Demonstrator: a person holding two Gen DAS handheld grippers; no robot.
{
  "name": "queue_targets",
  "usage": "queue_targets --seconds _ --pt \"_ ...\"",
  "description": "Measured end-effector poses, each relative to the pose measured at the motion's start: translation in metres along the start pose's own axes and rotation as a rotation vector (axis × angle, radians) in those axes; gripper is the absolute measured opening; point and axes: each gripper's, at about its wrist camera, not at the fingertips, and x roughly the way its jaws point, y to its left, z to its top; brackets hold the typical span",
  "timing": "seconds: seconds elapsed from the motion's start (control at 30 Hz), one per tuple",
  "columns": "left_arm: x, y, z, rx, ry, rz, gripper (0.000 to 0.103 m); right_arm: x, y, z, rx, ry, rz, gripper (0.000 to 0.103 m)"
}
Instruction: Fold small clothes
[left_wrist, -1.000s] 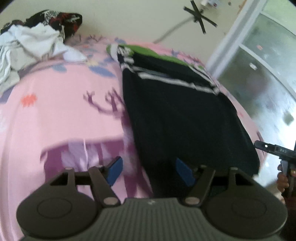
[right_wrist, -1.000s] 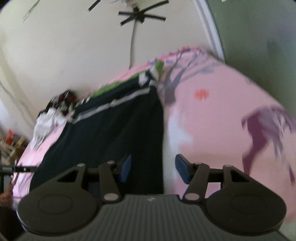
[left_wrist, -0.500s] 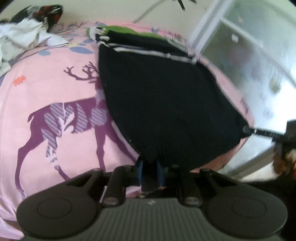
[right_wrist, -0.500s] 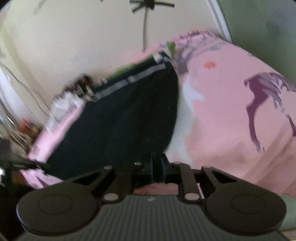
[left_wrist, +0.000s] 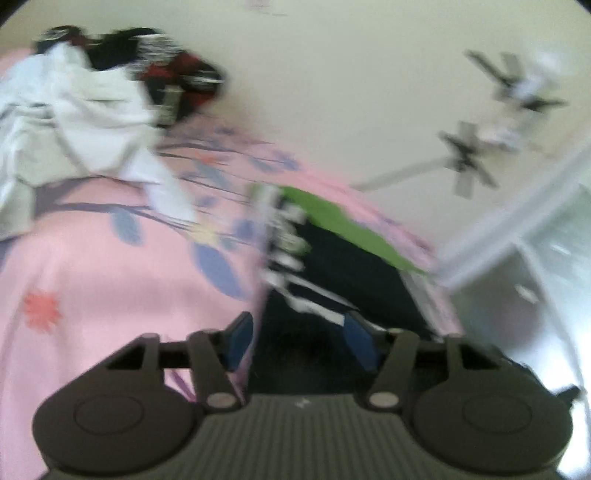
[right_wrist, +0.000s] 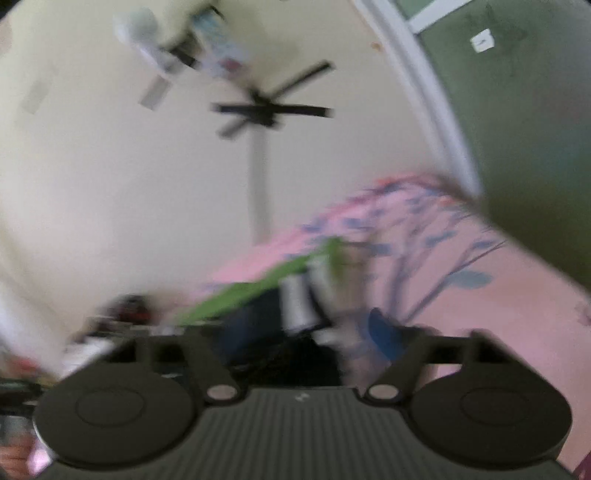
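Two blurred views from handheld grippers over a pink patterned bed (left_wrist: 92, 288). The left gripper (left_wrist: 299, 343) has its blue fingers spread wide, holding nothing, above a dark garment (left_wrist: 354, 273) with white stripes and green trim lying near the bed's right edge. The right gripper (right_wrist: 303, 332) also looks spread, over the same garment (right_wrist: 258, 317). A pile of clothes (left_wrist: 85, 110) sits at the bed's far left corner.

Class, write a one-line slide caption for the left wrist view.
Open left gripper over the dark striped garment on the pink bedspread, unfolded clothes piled behind.
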Motion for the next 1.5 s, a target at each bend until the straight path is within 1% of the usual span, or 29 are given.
queue_targets --seconds 0.03,0.07,0.1,0.13,0.17,0.27,0.3,0.33,0.37,0.4,0.43,0.47,0.5,0.57,0.6,0.63,0.67,0.7,0.77,0.87,0.93,1.03,1.1,1.13,1.2,1.3,1.37,1.47,1.5 --pt "0.005 0.004 -0.001 -0.009 0.01 -0.009 0.056 0.004 0.001 -0.002 -0.017 0.023 0.009 0.074" --pt "0.005 0.006 -0.004 0.0 0.021 -0.033 0.057 0.004 0.0 -0.005 -0.031 0.041 0.048 0.073" --pt "0.007 0.008 -0.009 0.021 0.028 -0.038 0.058 0.001 0.001 -0.009 -0.046 0.046 0.069 0.073" --pt "0.008 0.007 -0.013 0.045 0.032 -0.019 0.062 -0.001 0.002 -0.014 -0.077 0.05 0.069 0.074" --pt "0.012 0.005 -0.016 0.076 0.035 0.013 0.066 0.0 0.005 -0.018 -0.11 0.054 0.056 0.074" --pt "0.029 -0.002 -0.02 0.155 0.07 0.069 0.065 0.014 0.01 -0.025 -0.205 0.078 -0.015 0.074" --pt "0.036 -0.007 -0.02 0.174 0.075 0.078 0.063 0.021 0.01 -0.026 -0.212 0.095 -0.028 0.07" --pt "0.04 -0.009 -0.02 0.199 0.073 0.083 0.058 0.026 0.009 -0.027 -0.211 0.108 -0.028 0.061" --pt "0.046 -0.013 -0.02 0.231 0.066 0.091 0.046 0.031 0.009 -0.028 -0.22 0.119 -0.024 0.016" --pt "0.05 -0.016 -0.021 0.26 0.062 0.108 0.034 0.036 0.01 -0.028 -0.241 0.127 -0.035 0.003" --pt "0.057 -0.018 -0.022 0.282 0.068 0.132 0.01 0.038 0.011 -0.028 -0.253 0.125 -0.042 0.003" --pt "0.062 -0.02 -0.022 0.302 0.064 0.156 0.01 0.037 0.012 -0.028 -0.262 0.111 -0.048 0.003" --pt "0.061 -0.02 -0.022 0.307 0.053 0.153 0.01 0.036 0.011 -0.028 -0.271 0.106 -0.069 0.002" --pt "0.06 -0.014 -0.019 0.282 0.059 0.142 0.011 0.042 0.004 -0.025 -0.266 0.127 -0.105 0.001" --pt "0.06 -0.012 -0.017 0.268 0.068 0.141 0.015 0.044 -0.001 -0.023 -0.259 0.136 -0.121 0.026" --pt "0.057 -0.01 -0.013 0.25 0.076 0.153 0.022 0.046 -0.006 -0.019 -0.244 0.147 -0.126 0.043" --pt "0.053 -0.009 -0.008 0.242 0.078 0.154 0.03 0.046 -0.009 -0.014 -0.232 0.154 -0.13 0.056" --pt "0.048 -0.008 -0.003 0.246 0.065 0.148 0.032 0.043 -0.01 -0.007 -0.235 0.139 -0.123 0.055" --pt "0.039 -0.012 0.015 0.263 0.013 0.157 0.033 0.039 -0.005 0.011 -0.256 0.114 -0.086 0.054" --pt "0.049 -0.031 0.048 0.316 -0.014 0.191 0.033 0.054 0.013 0.044 -0.299 0.108 -0.036 0.054" --pt "0.071 -0.05 0.069 0.379 -0.005 0.204 0.033 0.079 0.031 0.063 -0.339 0.137 0.003 0.054" --pt "0.119 -0.077 0.1 0.429 0.041 0.225 0.039 0.127 0.052 0.084 -0.383 0.198 0.038 0.055" --pt "0.148 -0.092 0.115 0.466 0.068 0.236 0.045 0.165 0.063 0.093 -0.388 0.254 0.051 0.057" --pt "0.164 -0.099 0.121 0.486 0.076 0.249 0.049 0.183 0.067 0.095 -0.389 0.276 0.051 0.058" --pt "0.195 -0.11 0.131 0.503 0.1 0.266 0.049 0.216 0.072 0.097 -0.386 0.321 0.05 0.061" --pt "0.227 -0.116 0.136 0.504 0.154 0.243 0.051 0.262 0.075 0.096 -0.359 0.396 0.039 0.061" --pt "0.246 -0.118 0.137 0.518 0.182 0.225 0.058 0.286 0.074 0.092 -0.356 0.443 0.048 0.061" --pt "0.264 -0.116 0.136 0.52 0.209 0.188 0.058 0.309 0.073 0.085 -0.369 0.487 0.049 0.061" --pt "0.269 -0.116 0.135 0.527 0.21 0.19 0.058 0.313 0.072 0.083 -0.37 0.492 0.056 0.061"
